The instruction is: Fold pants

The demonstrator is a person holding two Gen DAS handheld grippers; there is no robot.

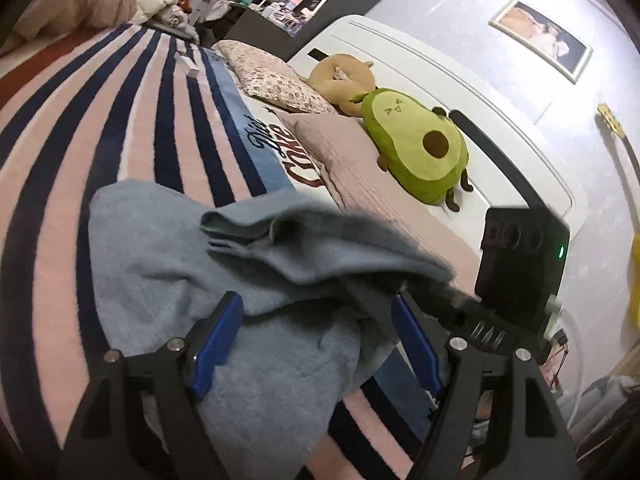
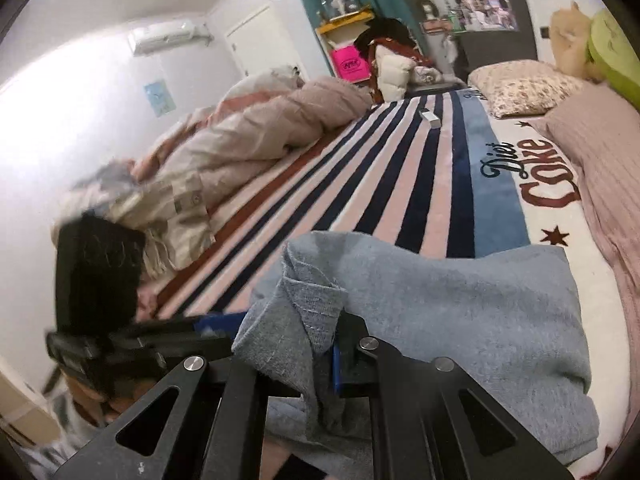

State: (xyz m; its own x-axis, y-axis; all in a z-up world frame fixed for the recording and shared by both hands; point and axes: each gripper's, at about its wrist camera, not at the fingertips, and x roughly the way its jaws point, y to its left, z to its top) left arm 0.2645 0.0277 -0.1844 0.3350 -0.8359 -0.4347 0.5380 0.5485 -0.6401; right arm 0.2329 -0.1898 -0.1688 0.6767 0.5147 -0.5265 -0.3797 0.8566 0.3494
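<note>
Fold in progress: pants lifted at one end, the rest lying on the bed.

Nearest, the right gripper (image 2: pixel 320 344) is clenched on a bunched hem of the grey-blue pants (image 2: pixel 460 300); the left gripper (image 1: pixel 316 336) stands released, fabric draped between its fingers (image 1: pixel 218 340) without being pinched. Beyond, the pants rest on the striped blanket (image 1: pixel 168 128) near the bed's near edge. Farther off lie pillows and an avocado plush (image 1: pixel 420 148) by the headboard. Judged next: carry the held end across, laying it square.
</note>
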